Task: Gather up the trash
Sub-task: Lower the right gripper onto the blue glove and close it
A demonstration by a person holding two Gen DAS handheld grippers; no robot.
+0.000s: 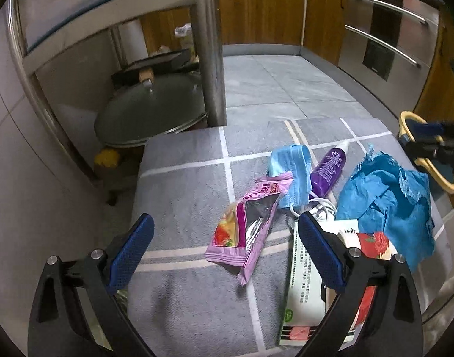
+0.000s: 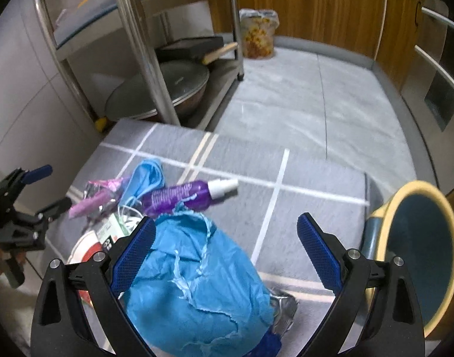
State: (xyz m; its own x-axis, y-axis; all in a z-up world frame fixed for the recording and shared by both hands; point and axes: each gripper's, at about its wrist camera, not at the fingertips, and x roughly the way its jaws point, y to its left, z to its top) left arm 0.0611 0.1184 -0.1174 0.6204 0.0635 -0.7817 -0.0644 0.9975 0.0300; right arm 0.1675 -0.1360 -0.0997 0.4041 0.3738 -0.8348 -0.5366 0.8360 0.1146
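Trash lies in a loose pile on a grey checked rug (image 1: 182, 196) on the kitchen floor. Left hand-held gripper (image 1: 224, 250): fingers spread wide, empty, above a torn pink snack wrapper (image 1: 244, 232). Behind the wrapper lie a blue face mask (image 1: 292, 172) and a purple spray bottle (image 1: 329, 171). Right hand-held gripper (image 2: 227, 248): fingers apart, holding nothing, over crumpled blue paper (image 2: 194, 285). Yellow-rimmed bin (image 2: 417, 255) stands at the rug's right edge.
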